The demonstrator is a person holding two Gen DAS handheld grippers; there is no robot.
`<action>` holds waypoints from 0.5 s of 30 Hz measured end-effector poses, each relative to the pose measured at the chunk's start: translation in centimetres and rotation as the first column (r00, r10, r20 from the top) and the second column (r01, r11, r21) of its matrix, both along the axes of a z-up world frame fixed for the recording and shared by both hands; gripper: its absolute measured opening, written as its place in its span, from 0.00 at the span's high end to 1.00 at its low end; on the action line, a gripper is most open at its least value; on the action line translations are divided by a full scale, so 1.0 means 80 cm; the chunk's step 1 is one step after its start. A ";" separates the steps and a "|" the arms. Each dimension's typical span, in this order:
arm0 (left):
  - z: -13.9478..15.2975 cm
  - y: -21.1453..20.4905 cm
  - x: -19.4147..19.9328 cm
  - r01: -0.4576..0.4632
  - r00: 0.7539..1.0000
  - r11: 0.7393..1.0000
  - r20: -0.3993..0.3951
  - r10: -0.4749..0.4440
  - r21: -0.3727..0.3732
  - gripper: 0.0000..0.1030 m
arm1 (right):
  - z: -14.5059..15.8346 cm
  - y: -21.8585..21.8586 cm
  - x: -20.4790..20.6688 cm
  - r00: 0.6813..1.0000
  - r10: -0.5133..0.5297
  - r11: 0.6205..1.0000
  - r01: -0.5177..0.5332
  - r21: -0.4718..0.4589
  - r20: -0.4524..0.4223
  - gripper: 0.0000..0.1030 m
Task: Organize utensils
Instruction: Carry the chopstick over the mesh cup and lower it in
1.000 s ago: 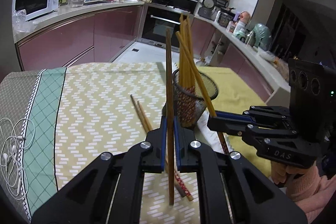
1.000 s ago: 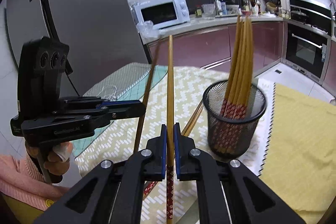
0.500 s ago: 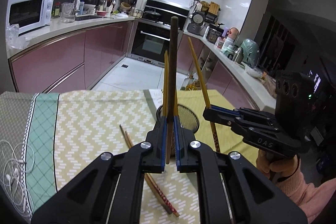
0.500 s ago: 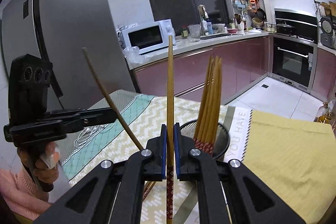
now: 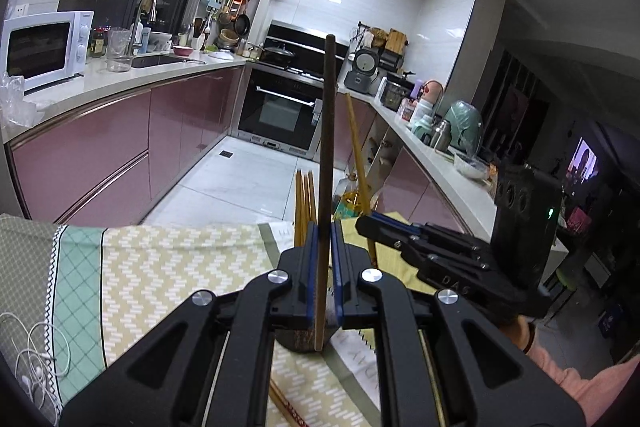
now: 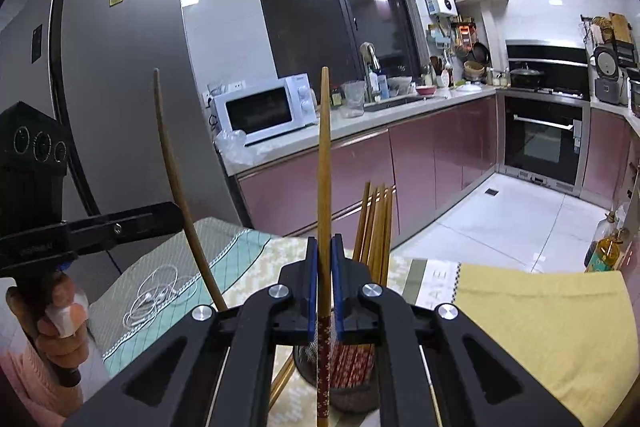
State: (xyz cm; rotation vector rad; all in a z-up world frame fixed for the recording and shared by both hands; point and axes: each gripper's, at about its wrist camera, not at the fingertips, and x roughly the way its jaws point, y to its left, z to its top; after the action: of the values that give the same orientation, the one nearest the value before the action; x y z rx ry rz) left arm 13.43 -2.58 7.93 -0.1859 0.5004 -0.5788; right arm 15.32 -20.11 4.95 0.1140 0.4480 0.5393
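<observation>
Left tongs (image 5: 323,259): blue-lined black pads pinched on one dark chopstick (image 5: 326,163), a slim wooden rod, long axis near vertical, blunt tip up, lower end just below the pads. Right tongs (image 6: 324,279): clamped the same way on a lighter chopstick (image 6: 323,187), bare wood above, red patterned end below the pads, also upright.

Black wire-mesh holder (image 6: 340,367): round, sits directly below and just beyond both tongs, packed with a bundle of chopsticks (image 6: 376,223), red ends down, bare ends up and leaning slightly right. Two loose chopsticks (image 5: 286,407) lie flat on the counter under the left tongs.

Counter cloth (image 5: 160,267): woven, cream zigzag with a teal lattice band; white earphone cord (image 5: 28,359) tangled on it far left of the left tongs.

Versus half a second ago: both tongs have risen, the holder now lies lower and mostly hidden behind the pads; grips unchanged.
</observation>
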 end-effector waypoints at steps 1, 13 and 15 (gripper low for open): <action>0.003 0.000 0.004 -0.001 1.000 1.000 0.000 0.001 -0.004 0.93 | 0.001 0.000 0.003 1.000 0.000 1.000 0.000 0.006 0.006 0.94; -0.009 -0.034 0.053 -0.015 0.999 0.998 -0.040 0.018 0.068 0.93 | -0.011 0.013 0.034 0.999 -0.039 0.999 0.038 0.003 0.032 0.94; -0.019 -0.039 0.059 -0.020 0.999 0.995 -0.048 0.025 0.102 0.93 | -0.019 0.015 0.037 0.999 -0.045 0.999 0.045 -0.010 0.029 0.94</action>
State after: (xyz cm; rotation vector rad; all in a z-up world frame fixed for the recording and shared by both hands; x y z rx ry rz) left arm 18.13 -5.72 6.43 -0.1090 0.5734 -0.5264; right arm 18.29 -18.88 3.42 0.1060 0.4196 0.4940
